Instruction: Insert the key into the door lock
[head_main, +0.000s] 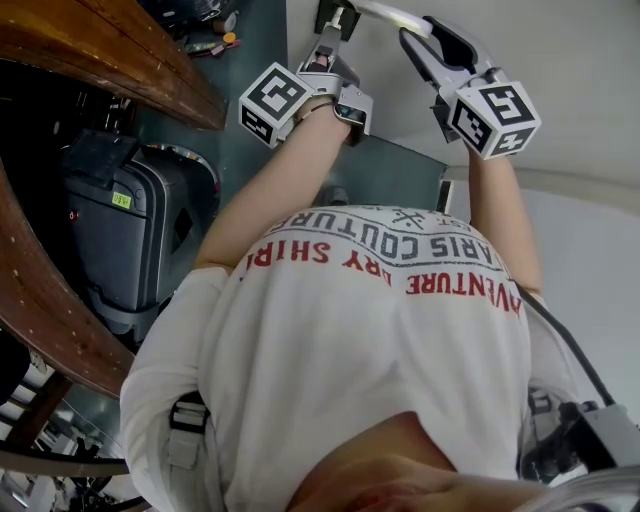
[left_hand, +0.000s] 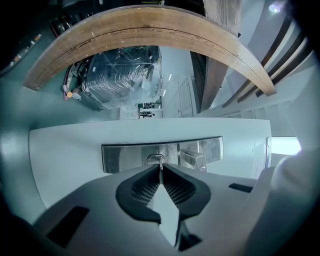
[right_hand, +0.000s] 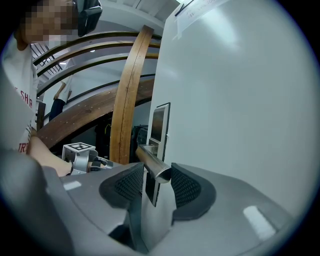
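Note:
A white door (right_hand: 240, 100) carries a steel lock plate (left_hand: 125, 155) with a keyhole (left_hand: 156, 159) and a metal lever handle (right_hand: 152, 162). My left gripper (left_hand: 160, 169) is shut on a thin key (left_hand: 160, 172), whose tip sits right at the keyhole; how deep it goes I cannot tell. My right gripper (right_hand: 156, 176) is closed around the free end of the handle, a pad on each side. In the head view both grippers reach up to the door, the left gripper (head_main: 330, 35) beside the right gripper (head_main: 412, 40), which is on the handle (head_main: 385, 10).
A dark suitcase (head_main: 130, 240) stands on the floor to the left, between curved wooden beams (head_main: 60, 310). A wooden arch (left_hand: 150, 27) and a plastic-wrapped case (left_hand: 120, 75) lie beyond the door's edge. The person's torso fills the head view's lower half.

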